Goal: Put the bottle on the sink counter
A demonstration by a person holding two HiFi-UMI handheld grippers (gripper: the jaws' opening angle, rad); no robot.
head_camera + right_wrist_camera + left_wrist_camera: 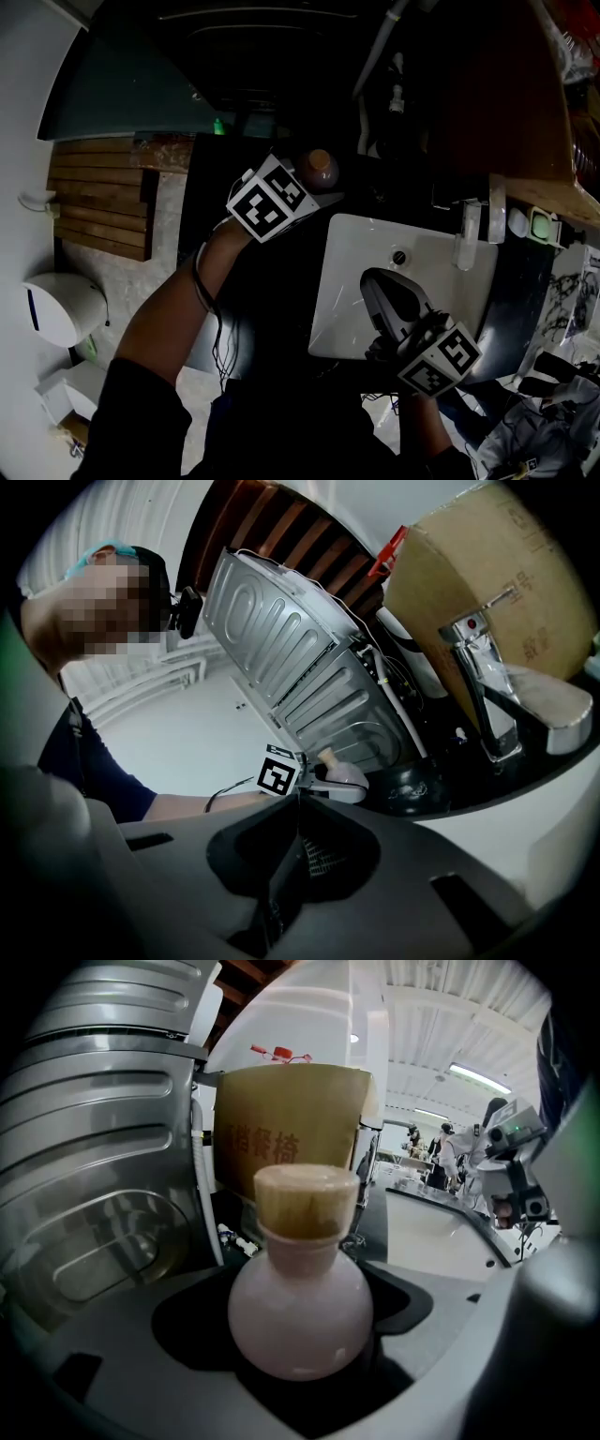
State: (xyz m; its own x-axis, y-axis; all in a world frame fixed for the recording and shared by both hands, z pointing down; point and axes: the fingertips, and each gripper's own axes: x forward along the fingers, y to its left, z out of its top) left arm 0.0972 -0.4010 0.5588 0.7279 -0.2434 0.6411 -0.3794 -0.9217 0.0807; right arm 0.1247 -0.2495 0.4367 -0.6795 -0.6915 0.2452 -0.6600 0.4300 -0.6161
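One cork-stoppered bottle (300, 1307) clamped in my left gripper (309, 184), just left of the sink basin (354, 251); set-down still to do. Right gripper (382, 292) closed, empty.

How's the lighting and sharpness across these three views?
Head view: dim and shadowy, only the white sink catches light. Left gripper view: brighter, the near bottle looks soft, edges bend. Right gripper view: strong fisheye curve, glint on the faucet.
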